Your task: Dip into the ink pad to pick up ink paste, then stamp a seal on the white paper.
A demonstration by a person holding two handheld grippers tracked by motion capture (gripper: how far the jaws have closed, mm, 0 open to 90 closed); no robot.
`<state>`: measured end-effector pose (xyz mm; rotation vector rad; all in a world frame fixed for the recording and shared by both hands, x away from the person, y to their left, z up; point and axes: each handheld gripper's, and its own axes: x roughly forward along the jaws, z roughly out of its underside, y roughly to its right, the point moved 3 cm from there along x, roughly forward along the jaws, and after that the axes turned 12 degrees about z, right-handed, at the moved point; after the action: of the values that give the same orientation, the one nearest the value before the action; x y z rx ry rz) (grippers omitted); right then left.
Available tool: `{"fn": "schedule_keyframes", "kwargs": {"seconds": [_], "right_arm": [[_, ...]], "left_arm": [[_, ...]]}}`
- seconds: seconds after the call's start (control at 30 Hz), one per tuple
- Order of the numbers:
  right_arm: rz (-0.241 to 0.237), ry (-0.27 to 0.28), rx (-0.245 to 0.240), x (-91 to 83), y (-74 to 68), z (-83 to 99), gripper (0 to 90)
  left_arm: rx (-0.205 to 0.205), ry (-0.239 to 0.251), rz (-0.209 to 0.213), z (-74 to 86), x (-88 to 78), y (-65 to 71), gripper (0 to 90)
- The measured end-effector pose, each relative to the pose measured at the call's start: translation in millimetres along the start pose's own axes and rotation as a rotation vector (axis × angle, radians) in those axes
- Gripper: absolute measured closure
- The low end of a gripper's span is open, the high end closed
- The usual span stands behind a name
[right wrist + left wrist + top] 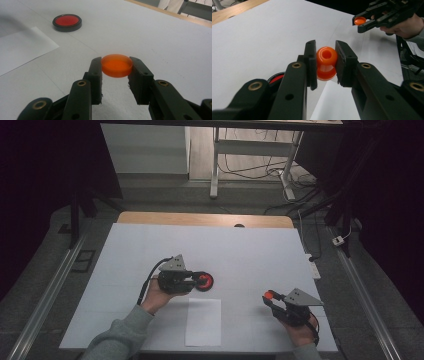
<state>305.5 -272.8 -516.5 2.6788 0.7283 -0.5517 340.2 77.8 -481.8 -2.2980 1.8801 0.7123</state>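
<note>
My left gripper is shut on an orange spool-shaped piece, a rounded knob with a hole in its top, held a little above the table. In the high view the left gripper hovers at the table's middle, over a black-rimmed red disc. That disc peeks out behind the left jaw. My right gripper is shut on a flat orange round cap. It sits at the front right, and the left gripper view catches it with the cap.
A white sheet of paper lies near the front edge between my hands. The white table cover stretches back to a wooden edge. The red disc lies flat beyond the paper.
</note>
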Motion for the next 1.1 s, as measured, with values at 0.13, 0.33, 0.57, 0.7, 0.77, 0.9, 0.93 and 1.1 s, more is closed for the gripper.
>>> {"fn": "schedule_keyframes", "kwargs": {"seconds": [0.13, 0.33, 0.57, 0.7, 0.77, 0.9, 0.93, 1.1], "right_arm": [[-0.001, 0.0, -0.001, 0.1, -0.2, -0.1, 64.1], [0.001, 0.0, 0.0, 0.1, 0.0, 0.1, 64.1], [0.001, 0.0, 0.001, 0.0, -0.1, 0.1, 64.0], [0.002, 0.001, 0.0, -0.2, 0.0, -0.1, 64.0], [0.001, 0.002, 0.002, -0.2, 0.3, 0.0, 64.0], [0.0, 0.002, 0.002, -0.2, 0.3, 0.1, 64.0], [0.001, 0.001, 0.001, -0.3, 0.3, 0.0, 64.0], [0.001, 0.004, 0.002, -0.5, 0.5, -0.2, 64.0]], "left_arm": [[-0.003, 0.005, 0.006, -0.4, -1.6, 1.5, 72.5], [-0.016, 0.005, 0.018, 1.1, -1.5, 0.7, 72.5], [-0.012, 0.005, 0.039, 0.3, -1.0, 5.7, 72.5], [-0.01, 0.0, 0.052, 0.3, 1.0, 8.5, 72.4], [-0.013, -0.001, 0.056, 0.9, 1.6, 9.7, 72.5], [-0.019, -0.005, 0.061, 2.5, 1.9, 11.1, 72.5], [-0.017, -0.008, 0.061, 2.9, 2.0, 11.4, 72.5], [-0.017, -0.015, 0.063, 4.1, 2.5, 12.6, 72.4]]}}
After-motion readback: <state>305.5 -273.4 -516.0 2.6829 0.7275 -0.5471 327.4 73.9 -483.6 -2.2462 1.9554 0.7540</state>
